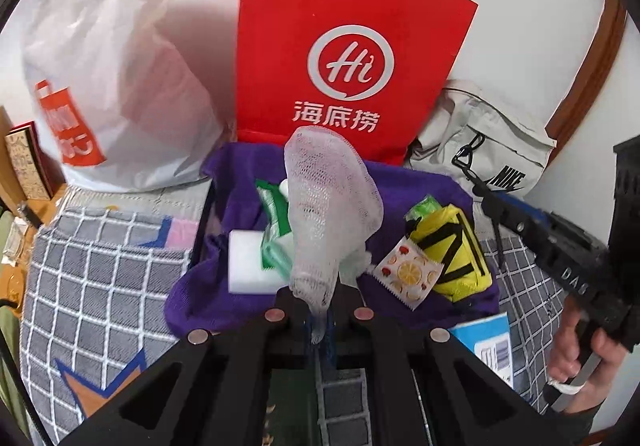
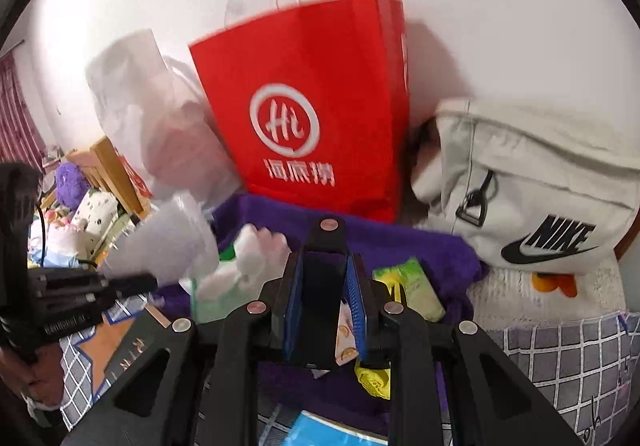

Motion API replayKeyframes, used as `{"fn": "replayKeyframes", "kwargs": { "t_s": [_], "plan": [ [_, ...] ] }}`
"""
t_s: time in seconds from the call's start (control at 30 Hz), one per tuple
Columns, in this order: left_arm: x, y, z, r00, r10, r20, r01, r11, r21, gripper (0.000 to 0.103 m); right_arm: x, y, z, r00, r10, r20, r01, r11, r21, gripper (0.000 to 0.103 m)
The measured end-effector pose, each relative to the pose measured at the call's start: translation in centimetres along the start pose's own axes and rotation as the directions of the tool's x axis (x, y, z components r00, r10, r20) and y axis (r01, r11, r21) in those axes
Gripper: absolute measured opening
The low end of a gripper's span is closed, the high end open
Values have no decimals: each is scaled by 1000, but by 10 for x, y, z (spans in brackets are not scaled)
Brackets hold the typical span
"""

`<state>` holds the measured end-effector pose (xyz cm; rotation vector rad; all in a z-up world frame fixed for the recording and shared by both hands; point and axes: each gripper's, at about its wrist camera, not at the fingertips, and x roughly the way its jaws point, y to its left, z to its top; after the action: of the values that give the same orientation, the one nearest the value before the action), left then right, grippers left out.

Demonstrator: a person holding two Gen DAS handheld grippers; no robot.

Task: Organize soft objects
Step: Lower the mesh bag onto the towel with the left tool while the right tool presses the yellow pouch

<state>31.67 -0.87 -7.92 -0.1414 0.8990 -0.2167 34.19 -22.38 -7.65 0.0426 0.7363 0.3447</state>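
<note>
My left gripper [image 1: 320, 320] is shut on the lower end of a white mesh net [image 1: 328, 206], which stands up above a purple cloth [image 1: 208, 286]. On that cloth lie a white foam block [image 1: 250, 266], a green packet [image 1: 276, 246], a fruit-print sachet [image 1: 408, 272] and a yellow pouch [image 1: 456, 246] with black straps. My right gripper [image 2: 324, 310] is shut on a black block [image 2: 324, 286] held between its blue pads. A hand holds it at the right of the left wrist view, over the cloth's right edge. The right wrist view is blurred.
A red paper bag [image 1: 340, 26] stands against the wall behind the cloth. A white plastic bag [image 1: 112, 66] is to its left and a grey Nike bag [image 2: 540, 186] to its right. A grey checked blanket [image 1: 100, 266] lies underneath. A blue-white packet [image 1: 488, 342] sits near the front.
</note>
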Motion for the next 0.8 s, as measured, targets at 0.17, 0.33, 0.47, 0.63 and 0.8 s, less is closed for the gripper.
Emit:
{"fn": "replayKeyframes", "kwargs": {
  "t_s": [0.17,0.33,0.47,0.63,0.8],
  "plan": [
    [15,-4,8,999,-34,-17,34,999,8,6,16,-4,-4,999,-18,-45,17,1000,-15,23],
    [35,-3,15,998,-32,-50,32,999,11,6,33,-5,-6,996,-26,-85,23,999,-37,23],
    [52,-3,16,996,-43,-79,44,999,15,6,45,-4,-11,992,-34,-120,28,998,-57,23],
    [68,-5,18,992,-67,-108,70,997,27,6,55,-3,-16,988,-51,-148,38,995,-89,23],
    [78,-5,18,990,-61,-127,65,997,30,6,67,-8,-21,980,-65,-186,50,995,-84,24]
  ]
}}
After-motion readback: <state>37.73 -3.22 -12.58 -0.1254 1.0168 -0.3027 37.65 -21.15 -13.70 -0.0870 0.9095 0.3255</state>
